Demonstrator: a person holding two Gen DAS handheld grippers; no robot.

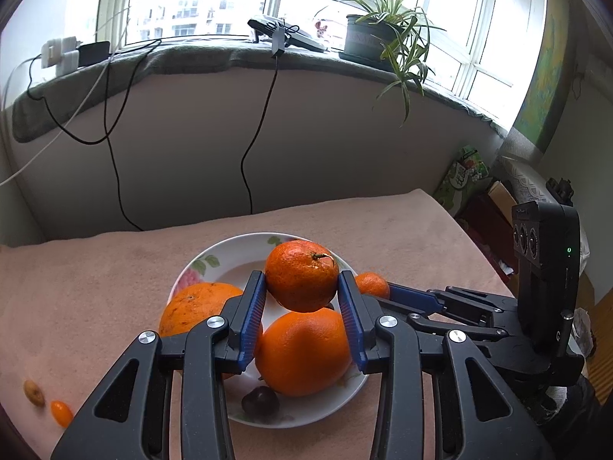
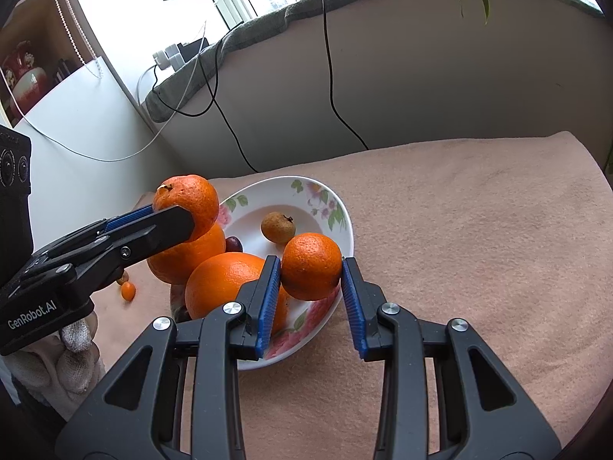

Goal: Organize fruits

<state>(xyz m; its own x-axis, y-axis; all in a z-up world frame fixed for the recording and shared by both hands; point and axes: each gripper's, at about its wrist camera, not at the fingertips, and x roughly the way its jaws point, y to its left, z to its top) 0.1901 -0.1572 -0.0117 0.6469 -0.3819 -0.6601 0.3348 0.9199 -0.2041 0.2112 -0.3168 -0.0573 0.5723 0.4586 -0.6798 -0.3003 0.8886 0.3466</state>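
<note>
A white floral plate (image 1: 214, 255) (image 2: 268, 195) sits on the pink cloth and holds two large oranges (image 1: 302, 352) (image 2: 226, 280), a dark plum (image 1: 260, 400) (image 2: 233, 244) and a small brown fruit (image 2: 277, 226). My left gripper (image 1: 302, 291) is shut on a mandarin with a stem (image 1: 300, 274) (image 2: 187, 201), held above the plate. My right gripper (image 2: 310, 280) is shut on a smaller mandarin (image 2: 311, 264) (image 1: 371, 284) over the plate's near rim.
A kumquat (image 1: 61, 412) (image 2: 128, 290) and a small brown fruit (image 1: 33, 393) lie on the cloth left of the plate. The wall with hanging cables (image 1: 249, 161) stands behind the table. Boxes and bags (image 1: 465, 176) sit past the right edge.
</note>
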